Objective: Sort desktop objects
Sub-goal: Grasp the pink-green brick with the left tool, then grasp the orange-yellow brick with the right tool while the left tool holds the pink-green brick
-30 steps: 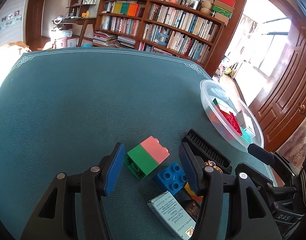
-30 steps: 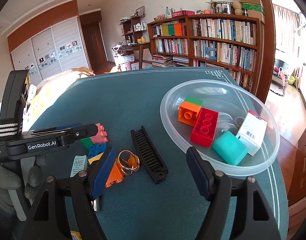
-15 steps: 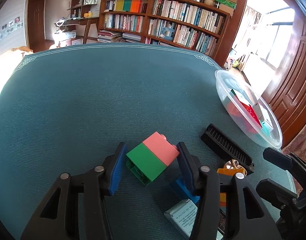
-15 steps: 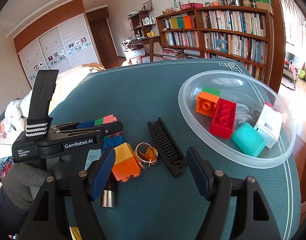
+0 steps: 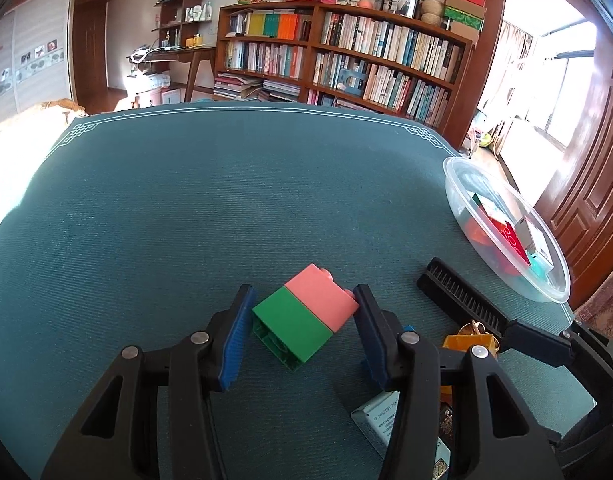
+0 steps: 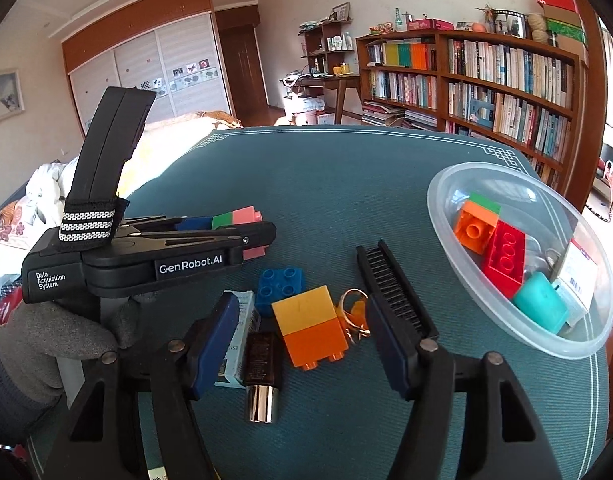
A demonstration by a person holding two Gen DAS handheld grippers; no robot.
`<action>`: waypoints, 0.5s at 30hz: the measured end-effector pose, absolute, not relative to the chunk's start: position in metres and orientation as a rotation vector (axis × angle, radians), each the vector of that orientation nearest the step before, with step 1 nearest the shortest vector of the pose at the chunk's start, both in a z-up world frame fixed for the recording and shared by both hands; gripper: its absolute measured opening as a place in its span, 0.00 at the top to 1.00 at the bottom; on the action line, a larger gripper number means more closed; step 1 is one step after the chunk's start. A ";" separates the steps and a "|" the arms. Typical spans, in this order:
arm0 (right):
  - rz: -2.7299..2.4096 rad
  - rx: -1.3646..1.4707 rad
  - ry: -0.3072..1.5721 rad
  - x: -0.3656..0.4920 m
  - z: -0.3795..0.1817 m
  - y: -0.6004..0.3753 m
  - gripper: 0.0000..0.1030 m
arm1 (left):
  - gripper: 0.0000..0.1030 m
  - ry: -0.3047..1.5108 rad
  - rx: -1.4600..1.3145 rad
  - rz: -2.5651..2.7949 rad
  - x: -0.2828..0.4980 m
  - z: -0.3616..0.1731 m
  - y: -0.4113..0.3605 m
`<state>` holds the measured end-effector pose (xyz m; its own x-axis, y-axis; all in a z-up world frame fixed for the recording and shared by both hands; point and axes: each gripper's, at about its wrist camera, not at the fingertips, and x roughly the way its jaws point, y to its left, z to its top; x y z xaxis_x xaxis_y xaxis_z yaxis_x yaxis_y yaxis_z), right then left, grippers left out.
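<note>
My left gripper is shut on a green-and-pink brick and holds it above the teal table; the brick also shows in the right wrist view. My right gripper is open, with a yellow-and-orange brick lying on the table between its fingers. A blue brick, a key ring, a black comb, a small white box and a dark lipstick tube lie around it. A clear plastic bowl at the right holds several items.
The bowl sits near the table's right edge, with red, orange-green and teal pieces and a white box inside. The comb lies between the bowl and the pile. A bookshelf stands behind the table.
My left gripper has closed on the green-and-pink brick and lifted it off the table. My right gripper has moved left from beside the bowl to over the yellow-and-orange brick.
</note>
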<state>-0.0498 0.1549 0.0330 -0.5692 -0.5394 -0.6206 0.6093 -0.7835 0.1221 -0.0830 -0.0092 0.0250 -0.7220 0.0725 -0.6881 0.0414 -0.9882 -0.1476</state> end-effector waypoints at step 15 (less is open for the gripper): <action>-2.279 0.989 0.180 -0.062 0.013 0.150 0.58 | 0.48 -0.249 -1.160 2.885 -0.079 0.026 -0.010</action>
<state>-0.0622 0.1503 0.0135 -0.5129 -0.5026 -0.6960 0.6059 -0.7863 0.1213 -0.0794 -0.0100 0.0256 -0.7231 0.0802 -0.6860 0.0387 -0.9870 -0.1562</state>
